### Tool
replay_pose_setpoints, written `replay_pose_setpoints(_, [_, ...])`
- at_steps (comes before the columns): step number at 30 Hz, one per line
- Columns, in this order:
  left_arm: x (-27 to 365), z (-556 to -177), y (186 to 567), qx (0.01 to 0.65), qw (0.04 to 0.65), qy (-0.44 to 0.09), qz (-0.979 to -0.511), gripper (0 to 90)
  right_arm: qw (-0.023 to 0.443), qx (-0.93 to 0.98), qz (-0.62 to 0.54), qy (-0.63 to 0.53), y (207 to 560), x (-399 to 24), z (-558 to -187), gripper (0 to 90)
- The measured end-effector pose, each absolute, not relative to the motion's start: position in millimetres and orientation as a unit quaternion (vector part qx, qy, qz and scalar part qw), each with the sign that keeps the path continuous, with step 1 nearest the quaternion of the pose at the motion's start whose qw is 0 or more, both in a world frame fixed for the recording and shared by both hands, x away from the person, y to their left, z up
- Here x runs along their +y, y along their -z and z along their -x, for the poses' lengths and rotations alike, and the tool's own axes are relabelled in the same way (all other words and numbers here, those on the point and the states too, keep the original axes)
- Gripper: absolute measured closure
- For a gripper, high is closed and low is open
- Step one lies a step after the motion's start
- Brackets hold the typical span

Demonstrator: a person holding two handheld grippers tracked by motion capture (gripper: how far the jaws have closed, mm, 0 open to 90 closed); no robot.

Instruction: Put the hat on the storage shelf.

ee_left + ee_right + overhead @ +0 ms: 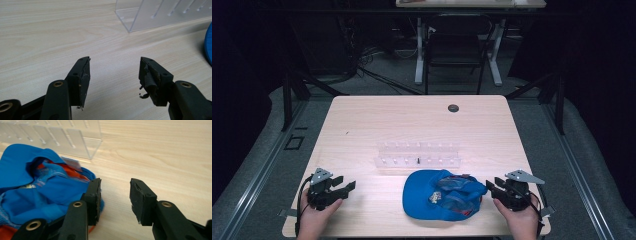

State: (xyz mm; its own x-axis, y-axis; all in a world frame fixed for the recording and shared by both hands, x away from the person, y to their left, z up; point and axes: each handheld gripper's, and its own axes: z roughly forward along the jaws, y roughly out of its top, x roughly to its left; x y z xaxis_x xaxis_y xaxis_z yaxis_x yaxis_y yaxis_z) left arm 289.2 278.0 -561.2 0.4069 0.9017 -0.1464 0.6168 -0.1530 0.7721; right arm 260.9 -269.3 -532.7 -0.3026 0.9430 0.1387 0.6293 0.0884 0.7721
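Observation:
A blue cap with orange lining point(443, 195) lies crumpled near the table's front edge, right of centre. Behind it stands a clear acrylic rack point(418, 154). My left gripper point(343, 187) rests at the front left, held by a hand, open with bare wood between its jaws point(114, 72). The rack's corner point(140, 17) lies ahead of it and the cap's edge point(208, 47) is at the far right. My right gripper point(490, 187) sits just right of the cap, open and empty point(115, 195). Its left fingertip point(95, 192) is beside the cap's fabric point(42, 195).
The wooden table point(412, 120) has a round dark grommet point(453, 108) at the back. A dark chair and desk legs point(457, 55) stand beyond the table on the grey floor. Rails run along both sides of the table.

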Motion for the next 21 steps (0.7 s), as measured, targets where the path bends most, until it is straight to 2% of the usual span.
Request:
replay_pose_setpoints(5, [276.3,-289.0,561.8,0.514,0.393,-0.182,-0.740,45.2,0.169,0.686,-0.592,-0.388,533.2,-284.7,-262.3,58.2])
replay_pose_setpoints(11, [275.1,-288.2,562.2,0.515,0.391,-0.182,-0.741,46.6,0.159,0.692,-0.587,-0.388,534.2,-285.0,-263.1,53.2])
replay_pose_setpoints(15, [275.2,-288.4,562.4,0.519,0.396,-0.178,-0.736,47.8,0.169,0.678,-0.595,-0.397,532.2,-280.4,-260.5,60.3])
replay_pose_setpoints(21, [274.8,-288.5,563.0,0.521,0.394,-0.173,-0.737,47.1,0.151,0.683,-0.597,-0.392,533.1,-278.3,-261.2,62.4])
